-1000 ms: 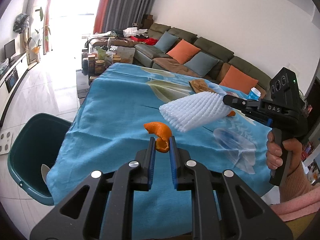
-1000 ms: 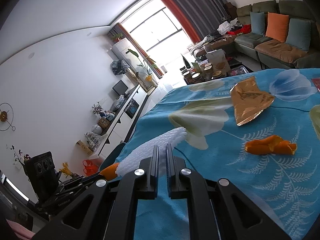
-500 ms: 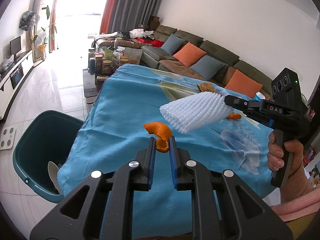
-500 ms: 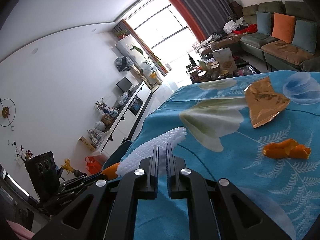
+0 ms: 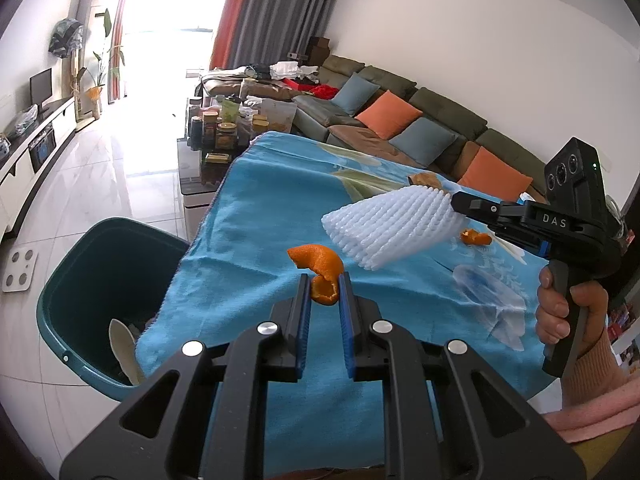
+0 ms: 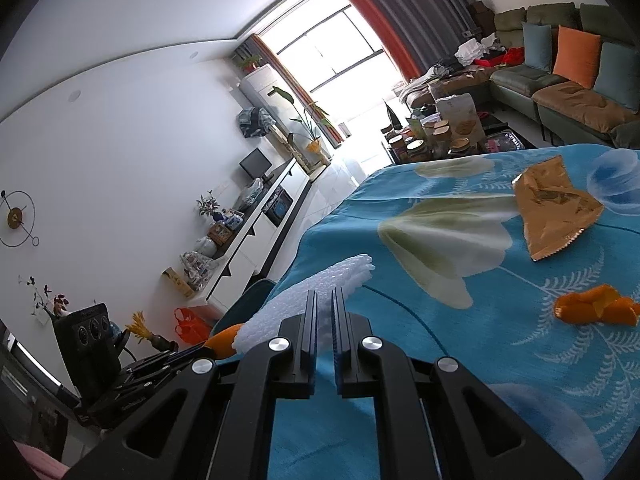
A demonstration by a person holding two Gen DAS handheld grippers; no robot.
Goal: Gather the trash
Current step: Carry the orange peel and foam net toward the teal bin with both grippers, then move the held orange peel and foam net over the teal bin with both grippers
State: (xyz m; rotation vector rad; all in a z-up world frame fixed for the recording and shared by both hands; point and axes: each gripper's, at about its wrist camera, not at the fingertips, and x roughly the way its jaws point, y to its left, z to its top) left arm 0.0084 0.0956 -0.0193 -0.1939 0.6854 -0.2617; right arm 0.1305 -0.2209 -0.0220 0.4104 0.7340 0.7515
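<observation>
Left tool [image 5: 323, 286] is clamped on a curl of orange peel [image 5: 320, 272], fingers only a narrow gap apart with the peel pinched between the blue pads, most of it sticking up above the tips. It's held up off the blue floral cloth [image 5: 260, 208] covering the surface, close to that cloth's left edge.

Right tool [image 6: 324, 300] is squeezed nearly all the way closed on a white foam net sleeve [image 6: 320, 284]. In the left wrist view you can see that sleeve [image 5: 390, 226] fanning out from the tool's tip, hanging in the air over the middle of the cloth. A hand [image 5: 568, 312] in a pink sleeve grips the right tool's handle.

Trash on the cloth: a second bit of orange peel [image 6: 596, 310], a gold foil wrapper [image 6: 554, 210] further back, and a clear crumpled plastic piece [image 5: 490, 296] near the right tool's handle. None of them touch each other.

The teal bin [image 5: 92, 280] sits on the floor right against the left edge of the surface, below the cloth's hanging hem, with a pale scrap already inside. Open tiled floor beyond the bin on the left; far side of the surface has a low coffee table full of jars, and the sofa runs along the right wall.
</observation>
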